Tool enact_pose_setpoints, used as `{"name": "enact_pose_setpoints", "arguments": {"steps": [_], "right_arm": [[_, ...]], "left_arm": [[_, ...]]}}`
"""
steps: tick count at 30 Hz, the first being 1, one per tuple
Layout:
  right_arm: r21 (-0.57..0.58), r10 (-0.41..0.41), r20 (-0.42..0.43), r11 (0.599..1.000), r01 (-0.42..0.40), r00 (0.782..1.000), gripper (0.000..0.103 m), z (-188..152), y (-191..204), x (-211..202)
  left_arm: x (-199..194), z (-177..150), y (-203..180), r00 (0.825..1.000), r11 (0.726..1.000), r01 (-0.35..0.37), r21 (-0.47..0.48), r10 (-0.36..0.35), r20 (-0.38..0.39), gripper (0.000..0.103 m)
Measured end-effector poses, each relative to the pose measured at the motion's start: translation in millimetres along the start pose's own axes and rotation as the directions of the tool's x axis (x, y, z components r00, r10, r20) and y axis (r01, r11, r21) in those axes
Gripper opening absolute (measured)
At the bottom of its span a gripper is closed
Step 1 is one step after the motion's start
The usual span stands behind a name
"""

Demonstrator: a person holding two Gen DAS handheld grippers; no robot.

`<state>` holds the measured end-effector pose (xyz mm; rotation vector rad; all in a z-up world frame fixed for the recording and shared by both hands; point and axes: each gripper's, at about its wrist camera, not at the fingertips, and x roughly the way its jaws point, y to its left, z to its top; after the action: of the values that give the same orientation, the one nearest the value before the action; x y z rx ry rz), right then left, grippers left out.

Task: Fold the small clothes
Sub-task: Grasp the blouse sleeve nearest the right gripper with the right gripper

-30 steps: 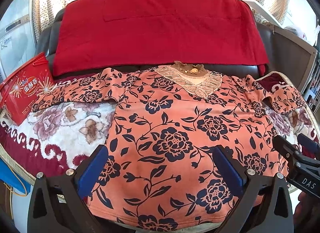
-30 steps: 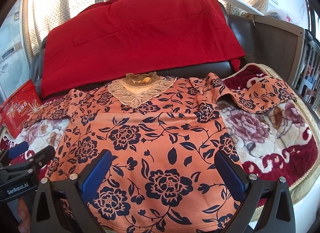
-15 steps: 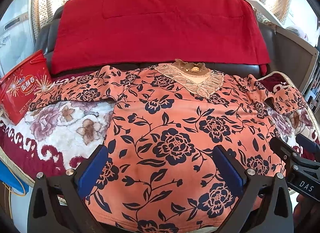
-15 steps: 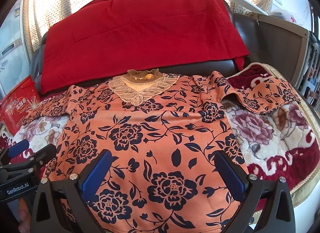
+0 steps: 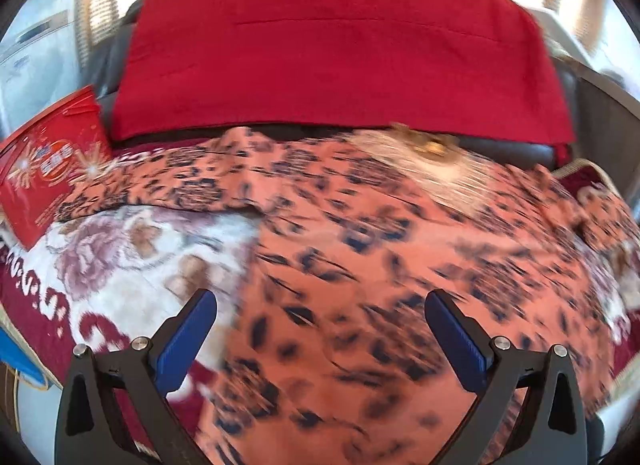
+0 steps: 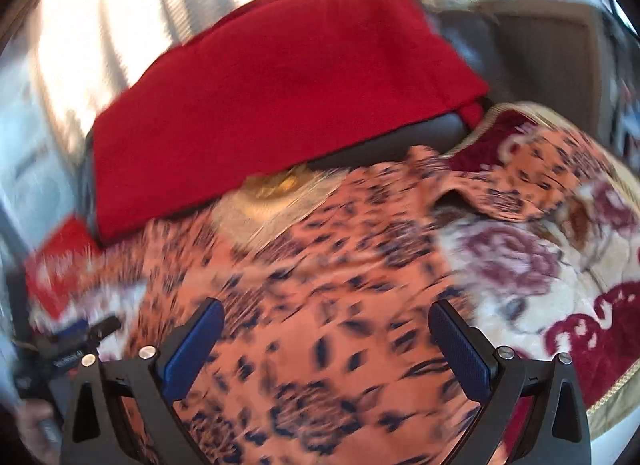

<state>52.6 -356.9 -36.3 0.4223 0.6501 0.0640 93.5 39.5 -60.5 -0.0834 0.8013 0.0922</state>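
An orange long-sleeved top with dark blue flowers (image 5: 360,265) lies spread flat, front up, on a floral blanket (image 5: 132,249). Its lace collar (image 5: 432,161) points to the sofa back. Its left sleeve (image 5: 168,181) stretches out left. In the right wrist view the top (image 6: 320,305) fills the middle, and its right sleeve (image 6: 532,173) lies folded over at the right. My left gripper (image 5: 320,329) is open and empty above the top's lower left side. My right gripper (image 6: 326,337) is open and empty above the top's lower middle. Both views are blurred by motion.
A red quilt (image 5: 332,53) drapes the dark sofa back (image 5: 520,149). A red printed box (image 5: 48,161) stands at the left end. The left gripper's body (image 6: 76,345) shows low left in the right wrist view. The blanket's gold-trimmed edge (image 6: 616,389) runs at the right.
Both grippers have moved forward over the top, both swinging sharply; the left view has shifted left, the right view has tilted and shifted right. Jaws stay open and empty.
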Motion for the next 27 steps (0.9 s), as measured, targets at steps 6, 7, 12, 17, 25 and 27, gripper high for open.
{"name": "enact_pose_setpoints", "arguments": {"steps": [6,7,12,17,25,27], "right_arm": [[0.452,0.007,0.073,0.891,-0.039,0.997,0.102,57,-169,20],[0.512,0.002,0.085,0.858,-0.046,0.996,0.1,64,-194,24],[0.693,-0.07,0.124,0.72,-0.036,0.99,0.083,94,-281,46],[0.683,-0.115,0.138,0.73,-0.011,0.984,0.082,123,-293,60],[0.604,-0.362,-0.037,0.735,0.309,0.931,0.019,153,-289,83],[0.519,-0.41,-0.045,0.77,0.372,0.911,0.013,173,-268,83]], "left_arm": [[52,19,50,0.996,0.987,-0.093,-0.129,0.094,0.001,0.103],[59,20,56,0.995,0.984,-0.101,-0.145,0.101,-0.003,0.103],[73,11,82,0.989,0.968,-0.135,-0.21,0.144,0.031,0.103],[74,9,108,0.986,0.932,-0.145,-0.332,0.165,0.034,0.103],[80,11,114,0.99,0.921,-0.117,-0.372,0.136,0.026,0.103],[75,11,115,0.99,0.92,-0.111,-0.377,0.136,0.042,0.103]]}}
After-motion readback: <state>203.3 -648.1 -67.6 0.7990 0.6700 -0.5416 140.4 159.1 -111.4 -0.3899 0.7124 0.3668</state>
